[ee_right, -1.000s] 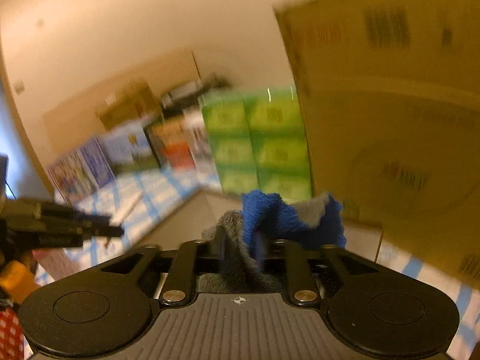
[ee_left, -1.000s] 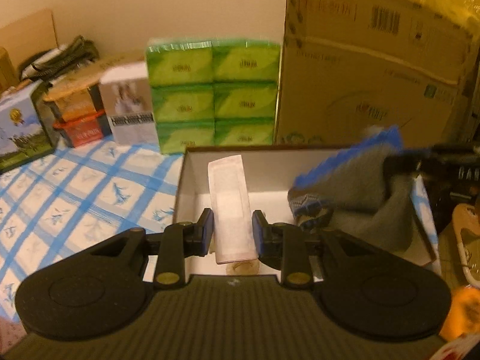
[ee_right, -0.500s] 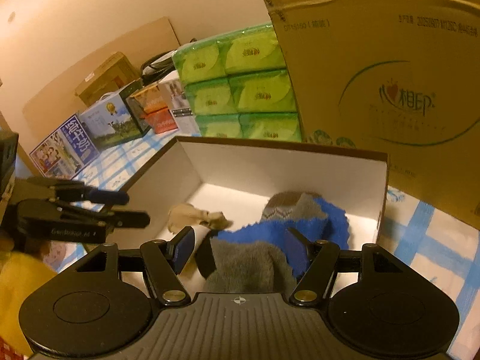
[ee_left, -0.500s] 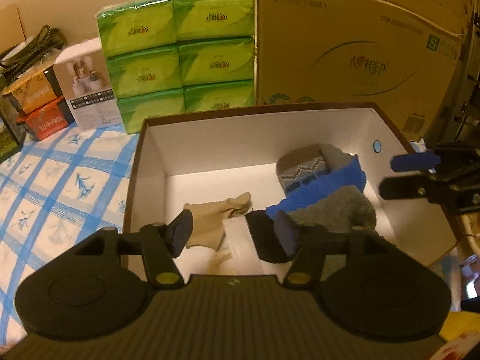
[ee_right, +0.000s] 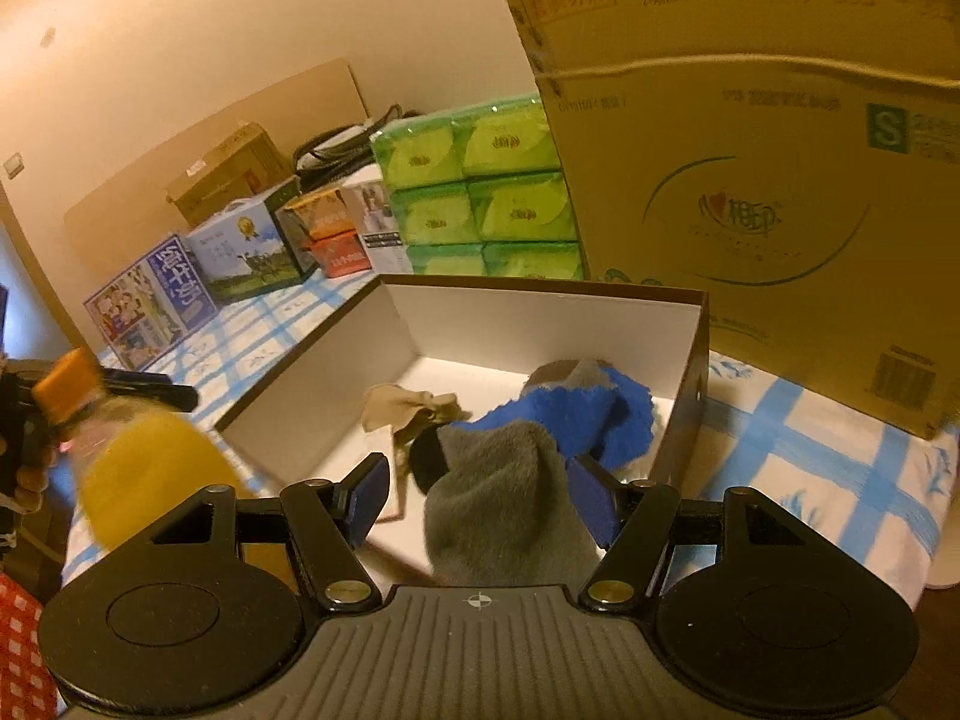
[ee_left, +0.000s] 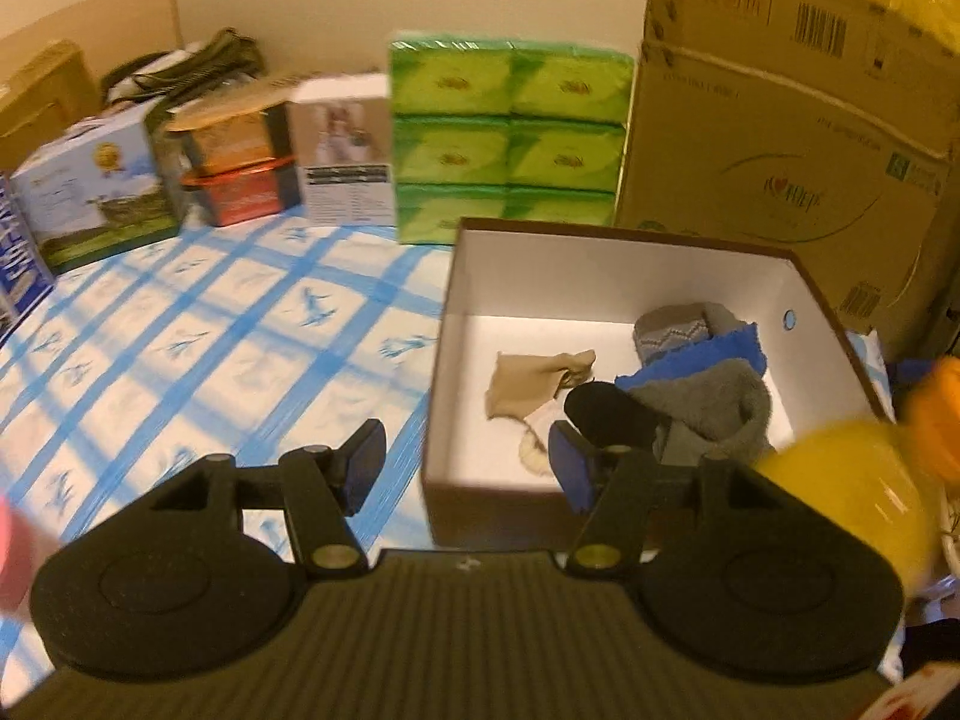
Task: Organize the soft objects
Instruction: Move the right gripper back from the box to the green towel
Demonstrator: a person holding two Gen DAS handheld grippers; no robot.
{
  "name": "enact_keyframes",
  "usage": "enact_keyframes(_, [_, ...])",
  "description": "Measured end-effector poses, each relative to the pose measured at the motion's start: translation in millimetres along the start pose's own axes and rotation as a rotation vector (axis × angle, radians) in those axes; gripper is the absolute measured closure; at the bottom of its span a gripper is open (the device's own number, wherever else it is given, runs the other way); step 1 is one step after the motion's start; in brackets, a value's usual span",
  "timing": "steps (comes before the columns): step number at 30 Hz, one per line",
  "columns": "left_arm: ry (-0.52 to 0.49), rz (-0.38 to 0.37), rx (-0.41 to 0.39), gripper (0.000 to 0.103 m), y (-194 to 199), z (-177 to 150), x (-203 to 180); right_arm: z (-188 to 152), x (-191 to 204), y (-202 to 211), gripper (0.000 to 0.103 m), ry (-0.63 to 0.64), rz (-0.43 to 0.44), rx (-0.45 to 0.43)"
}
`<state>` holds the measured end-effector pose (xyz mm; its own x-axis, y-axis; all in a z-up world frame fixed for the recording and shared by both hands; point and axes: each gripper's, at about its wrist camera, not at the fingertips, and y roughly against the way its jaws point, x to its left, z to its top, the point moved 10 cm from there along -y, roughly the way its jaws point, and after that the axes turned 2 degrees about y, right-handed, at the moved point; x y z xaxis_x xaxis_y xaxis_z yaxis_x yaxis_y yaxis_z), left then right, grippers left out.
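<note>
**Both grippers empty, socks in the box, time to find the next soft thing**

Nearest the lens, the left gripper [ee_left: 465, 459] hangs with its jaws spread wide and nothing between them, straddling the near-left corner of the shoe box [ee_left: 444, 396]. One blue pad sits over the checked tablecloth [ee_left: 198, 354], the other over the box interior. The right gripper [ee_right: 480, 495] is released too: the grey sock [ee_right: 504, 498] lies in the gap between its pads, and from here neither pad looks pressed into it.

Just past the fingers, the pile. The grey sock drapes over a black round piece [ee_left: 606, 414], with a blue fleecy sock [ee_right: 570, 420] behind it and a grey zigzag-patterned sock [ee_left: 675, 327] further back, all crowded toward the right wall. A beige stocking [ee_left: 537, 378] lies apart on the white floor, nearer the middle.

A blurred orange-capped bottle [ee_right: 138, 462] of yellow liquid sits at the left of the right wrist view. It is hard, so my read is that it stays out.

The step in hand looks like clearing out of the box, and it wants a straight lift so no pad snags the grey sock's cuff and drags it over the rim.

Far back stand 6 green tissue packs [ee_left: 510, 132], a large cardboard carton [ee_right: 774, 180] and some milk cartons [ee_right: 198, 282].
</note>
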<state>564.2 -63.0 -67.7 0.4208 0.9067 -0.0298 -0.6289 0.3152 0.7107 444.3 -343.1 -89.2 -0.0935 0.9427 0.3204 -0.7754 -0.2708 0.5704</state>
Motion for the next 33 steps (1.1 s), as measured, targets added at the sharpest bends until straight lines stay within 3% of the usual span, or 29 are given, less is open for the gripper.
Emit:
enact_keyframes(8, [0.1, 0.056, -0.026, 0.046, 86.6, -55.8, 1.8, -23.2, 26.6, 50.6, 0.037, -0.011, 0.032, -0.01])
enact_keyframes(17, [0.212, 0.141, -0.014, 0.046, 152.9, -138.7, 3.6, -62.7, 63.8, 79.5, 0.037, 0.016, 0.095, 0.011])
enact_keyframes(28, [0.309, 0.312, 0.02, 0.046, 196.1, -222.1, 37.1, -120.1, 110.5, 48.1, 0.037, 0.064, 0.183, 0.113])
enact_keyframes(33, [0.366, 0.347, 0.03, 0.046, 201.4, -248.0, 52.3, -139.7, 130.7, 23.9, 0.037, 0.074, 0.225, 0.153])
